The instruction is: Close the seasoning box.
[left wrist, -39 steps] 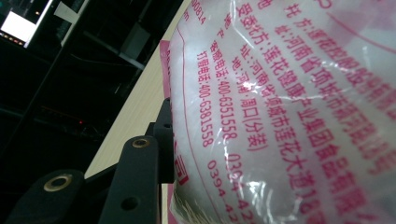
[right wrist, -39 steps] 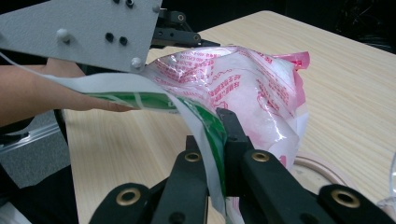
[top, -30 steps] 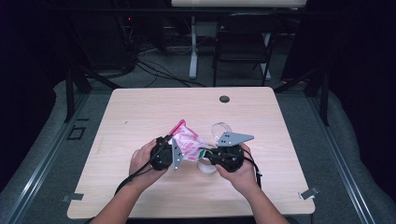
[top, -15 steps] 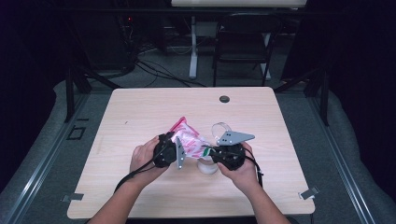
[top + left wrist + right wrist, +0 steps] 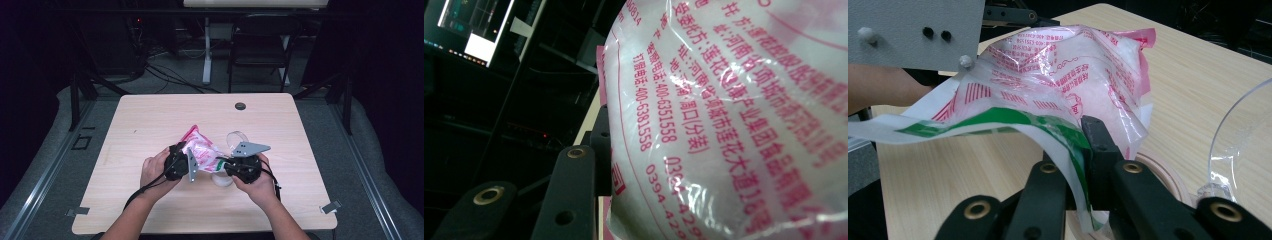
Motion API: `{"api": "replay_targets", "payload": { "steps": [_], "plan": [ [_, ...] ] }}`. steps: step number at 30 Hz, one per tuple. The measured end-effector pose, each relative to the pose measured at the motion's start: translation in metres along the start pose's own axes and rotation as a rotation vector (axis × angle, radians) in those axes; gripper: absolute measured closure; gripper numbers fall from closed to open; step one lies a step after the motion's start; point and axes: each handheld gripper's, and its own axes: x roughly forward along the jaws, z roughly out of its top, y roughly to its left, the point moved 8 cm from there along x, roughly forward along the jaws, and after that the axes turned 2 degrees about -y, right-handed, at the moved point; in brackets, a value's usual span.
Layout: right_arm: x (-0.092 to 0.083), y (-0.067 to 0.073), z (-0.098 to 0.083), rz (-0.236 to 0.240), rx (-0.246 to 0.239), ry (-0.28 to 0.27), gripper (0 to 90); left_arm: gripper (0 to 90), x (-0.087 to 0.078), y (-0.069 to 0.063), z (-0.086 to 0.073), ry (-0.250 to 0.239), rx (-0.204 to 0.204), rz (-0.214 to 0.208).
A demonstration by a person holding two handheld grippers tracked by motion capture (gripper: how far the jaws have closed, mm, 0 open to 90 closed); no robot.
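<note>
A plastic bag point(image 5: 201, 149) of white powder with pink print hangs above the table between both grippers. My left gripper point(image 5: 189, 163) is shut on its fat left side; one black finger point(image 5: 574, 192) lies against the bulging film point(image 5: 724, 125). On the bag's right, my right gripper point(image 5: 225, 167) pinches the flat green-striped edge point(image 5: 1013, 117). Its jaws point(image 5: 1079, 145) have just been opening a little, with the film still caught between them.
A clear plastic cup point(image 5: 238, 137) point(image 5: 1240, 140) stands just behind the right gripper. A pale round ring point(image 5: 221, 179) point(image 5: 1160, 172) lies on the wooden table point(image 5: 150, 125) under the bag. A black grommet point(image 5: 240, 106) sits near the far edge.
</note>
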Motion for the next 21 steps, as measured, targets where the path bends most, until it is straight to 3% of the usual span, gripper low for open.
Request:
{"api": "replay_targets", "payload": {
  "steps": [4, 10, 13, 18, 21],
  "plan": [
    [0.001, 0.000, 0.000, -0.018, -0.024, 0.005, 79.6, 63.5, 0.000, 0.000, -0.006, 0.007, -0.006, -0.002],
    [0.000, 0.003, 0.001, -0.017, -0.045, 0.002, 77.0, 63.6, -0.001, 0.003, -0.013, 0.019, -0.016, 0.009],
    [-0.003, 0.008, 0.005, -0.021, -0.080, -0.007, 74.6, 63.6, -0.001, 0.004, -0.015, 0.025, -0.018, 0.013],
    [-0.006, 0.011, 0.007, -0.022, -0.100, -0.016, 74.7, 63.6, -0.002, 0.006, -0.015, 0.031, -0.011, 0.024],
    [-0.006, 0.013, 0.007, -0.022, -0.112, -0.015, 80.5, 63.7, -0.003, 0.007, -0.015, 0.028, -0.006, 0.035]
  ]
}}
